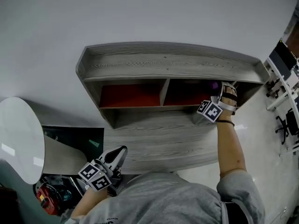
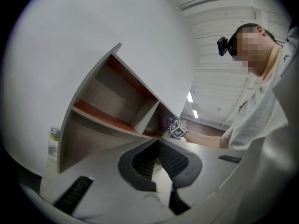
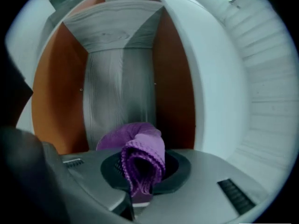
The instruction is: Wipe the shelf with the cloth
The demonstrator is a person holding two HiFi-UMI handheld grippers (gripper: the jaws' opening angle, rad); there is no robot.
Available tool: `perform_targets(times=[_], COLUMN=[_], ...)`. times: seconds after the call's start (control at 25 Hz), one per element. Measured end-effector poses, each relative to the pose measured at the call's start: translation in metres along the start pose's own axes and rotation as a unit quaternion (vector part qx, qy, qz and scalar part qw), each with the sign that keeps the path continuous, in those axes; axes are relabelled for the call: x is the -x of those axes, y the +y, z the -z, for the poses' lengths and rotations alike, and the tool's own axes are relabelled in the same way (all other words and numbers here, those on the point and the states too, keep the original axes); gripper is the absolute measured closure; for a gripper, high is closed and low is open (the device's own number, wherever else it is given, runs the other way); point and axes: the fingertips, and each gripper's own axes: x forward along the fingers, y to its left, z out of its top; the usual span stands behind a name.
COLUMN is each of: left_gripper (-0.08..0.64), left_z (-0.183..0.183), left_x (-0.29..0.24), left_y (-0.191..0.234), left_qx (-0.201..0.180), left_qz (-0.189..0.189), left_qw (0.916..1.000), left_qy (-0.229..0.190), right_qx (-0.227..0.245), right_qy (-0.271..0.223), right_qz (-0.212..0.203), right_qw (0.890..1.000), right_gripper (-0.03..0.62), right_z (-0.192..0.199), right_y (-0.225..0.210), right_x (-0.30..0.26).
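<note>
A grey wooden wall shelf [image 1: 163,62] has two compartments with orange-red backs. My right gripper [image 1: 220,93] reaches into the right compartment [image 1: 187,93] and is shut on a purple cloth [image 3: 140,153]. The cloth bunches out ahead of the jaws against the grey compartment floor [image 3: 119,87]. A bit of the cloth [image 1: 214,85] shows in the head view, just past the gripper. My left gripper [image 1: 120,153] hangs low, well below the shelf, with its jaws closed and nothing in them. From the left gripper view the shelf [image 2: 107,125] is seen side-on, with the right gripper's marker cube [image 2: 178,128] at its far end.
A round white tabletop [image 1: 18,139] stands at the left, with a red object [image 1: 43,197] and dark clutter below it. Office chairs [image 1: 285,125] stand at the far right. A clear bottle [image 2: 54,141] stands beside the shelf's end. White wall lies behind the shelf.
</note>
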Motion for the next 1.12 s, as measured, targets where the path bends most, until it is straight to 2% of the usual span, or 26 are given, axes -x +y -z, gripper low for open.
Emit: perform_targets(times=[0.16, 0.24, 0.32, 0.48, 0.72, 0.76, 0.8, 0.88, 1.0, 1.12], left_gripper=[0.543, 0.543, 0.543, 0.543, 0.543, 0.543, 0.543, 0.543, 0.543, 0.543], left_z=[-0.020, -0.022, -0.018, -0.003, 0.014, 0.015, 0.017, 0.018, 0.018, 0.013], left_x=[-0.033, -0.053, -0.069, -0.085, -0.077, -0.074, -0.071, -0.066, -0.059, -0.058], left_y=[0.020, 0.019, 0.016, 0.007, 0.007, 0.010, 0.012, 0.017, 0.018, 0.015], left_qx=[-0.027, -0.035, -0.032, -0.012, 0.000, 0.003, 0.006, 0.011, 0.012, 0.005], left_qz=[0.056, 0.099, 0.137, 0.181, 0.191, 0.188, 0.183, 0.174, 0.164, 0.161], left_qw=[0.9978, 0.9939, 0.9891, 0.9815, 0.9777, 0.9782, 0.9788, 0.9802, 0.9819, 0.9830], left_qy=[0.023, 0.033, 0.044, 0.060, 0.087, 0.089, 0.091, 0.094, 0.094, 0.089], right_qx=[0.100, 0.159, 0.196, 0.216, 0.228, 0.229, 0.228, 0.229, 0.203, 0.177], right_qy=[0.028, 0.052, 0.075, 0.113, 0.125, 0.131, 0.143, 0.174, 0.192, 0.212], right_qz=[-0.006, 0.020, 0.045, 0.054, 0.049, 0.028, -0.016, -0.126, -0.205, -0.288], right_qw=[0.995, 0.986, 0.977, 0.968, 0.964, 0.964, 0.963, 0.949, 0.938, 0.917], right_gripper=[0.529, 0.529, 0.531, 0.531, 0.529, 0.529, 0.529, 0.528, 0.528, 0.528], right_z=[-0.013, -0.013, -0.010, 0.001, 0.007, 0.011, 0.019, 0.039, 0.053, 0.058], right_y=[0.016, 0.011, 0.004, 0.000, 0.014, 0.025, 0.043, 0.089, 0.126, 0.144], right_x=[-0.024, -0.034, -0.040, -0.053, -0.068, -0.067, -0.063, -0.050, -0.033, -0.020])
